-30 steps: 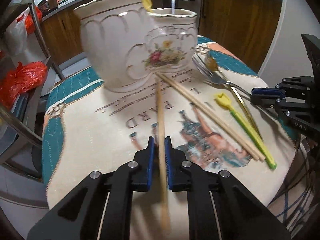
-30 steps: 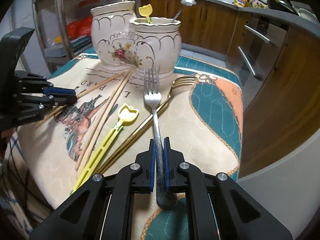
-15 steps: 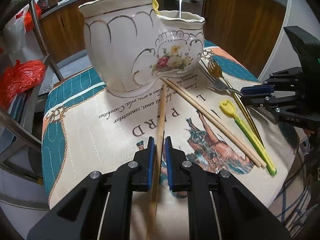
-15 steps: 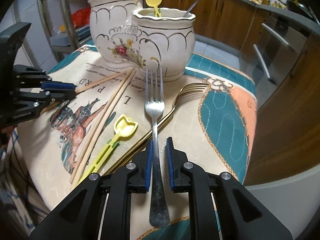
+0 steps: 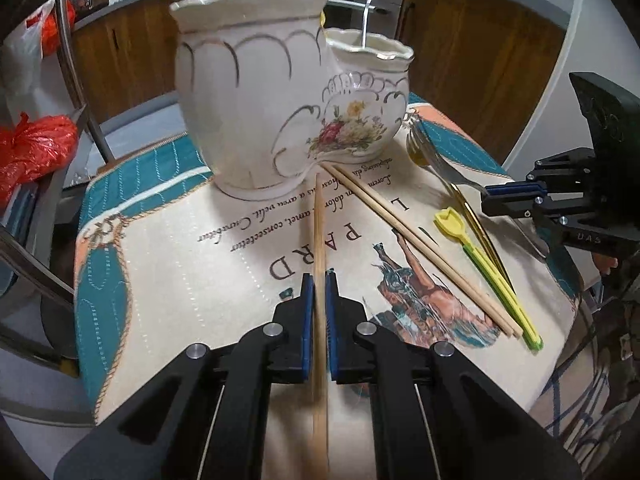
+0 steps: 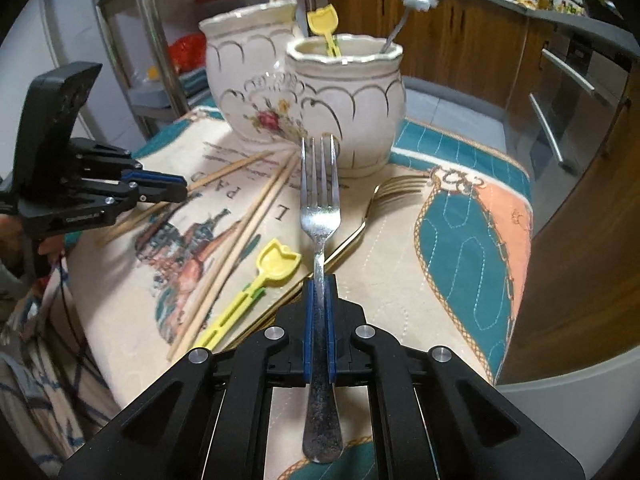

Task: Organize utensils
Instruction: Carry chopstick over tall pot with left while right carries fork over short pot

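Note:
My left gripper (image 5: 317, 280) is shut on a wooden chopstick (image 5: 319, 232) that points at the tall cream vase (image 5: 248, 92), which holds other chopsticks. My right gripper (image 6: 319, 280) is shut on a silver fork (image 6: 319, 216), tines toward the short floral vase (image 6: 348, 92), which holds a yellow tulip pick (image 6: 324, 24) and a spoon (image 6: 404, 12). On the cloth lie a pair of chopsticks (image 5: 416, 244), a yellow-green tulip pick (image 5: 480, 256) and a gold fork (image 6: 384, 200). The left gripper also shows in the right wrist view (image 6: 176, 190).
The vases stand on a round table with a printed cloth (image 5: 168, 264) in teal and cream. A metal rack (image 5: 76, 76) with red bags (image 5: 32, 148) stands to the left. Wooden kitchen cabinets (image 6: 460, 32) lie behind. The table edge drops off at the right (image 6: 516, 320).
Both grippers have lifted and tilted their utensils up off the cloth. The silver fork has risen toward the short vase; the chopstick now points straighter at the tall vase.

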The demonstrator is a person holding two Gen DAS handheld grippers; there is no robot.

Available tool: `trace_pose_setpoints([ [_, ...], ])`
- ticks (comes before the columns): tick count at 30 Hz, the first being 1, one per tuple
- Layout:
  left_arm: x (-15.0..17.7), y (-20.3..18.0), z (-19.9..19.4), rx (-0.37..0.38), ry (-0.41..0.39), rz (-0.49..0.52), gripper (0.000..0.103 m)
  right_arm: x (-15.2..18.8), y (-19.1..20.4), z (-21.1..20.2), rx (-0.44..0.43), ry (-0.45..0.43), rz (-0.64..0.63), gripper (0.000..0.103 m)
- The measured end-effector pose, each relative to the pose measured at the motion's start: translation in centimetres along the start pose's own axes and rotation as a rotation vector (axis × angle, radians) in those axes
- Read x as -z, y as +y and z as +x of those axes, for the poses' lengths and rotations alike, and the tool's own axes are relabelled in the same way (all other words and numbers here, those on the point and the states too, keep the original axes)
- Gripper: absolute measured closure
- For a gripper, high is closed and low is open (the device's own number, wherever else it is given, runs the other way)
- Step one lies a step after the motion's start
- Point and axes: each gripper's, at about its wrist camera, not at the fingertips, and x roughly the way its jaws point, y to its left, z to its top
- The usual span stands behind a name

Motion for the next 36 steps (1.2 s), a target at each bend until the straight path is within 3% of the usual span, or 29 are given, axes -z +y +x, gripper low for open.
trace_pose_setpoints([
  [4, 0.4, -0.2, -2.2, 0.03, -0.081, 0.03, 0.097, 0.0, 0.3, -1.5, -0.009, -0.083, -0.001, 0.097],
  [13, 0.5, -0.9, -6.8, 0.081, -0.347, 0.112, 0.097, -0.1, 1.2, -4.5, -0.016, -0.271, 0.024, 0.097],
  [23, -5.9, 0.9, -10.8, 0.088, -0.638, 0.021, 0.097, -6.3, 1.0, -7.3, 0.048, -0.522, 0.096, 0.097],
  [30, -11.1, 4.7, -10.4, 0.128, -0.786, -0.162, 0.097, -11.3, -1.1, -6.7, 0.029, -0.633, 0.212, 0.097],
  [32, -11.8, 5.1, -9.7, 0.118, -0.806, -0.202, 0.097, -12.5, -2.0, -5.7, -0.002, -0.647, 0.267, 0.097],
  [36, -12.8, 5.3, -8.1, 0.025, -0.859, -0.257, 0.097, -13.6, -3.1, -3.1, -0.01, -0.659, 0.344, 0.097],
])
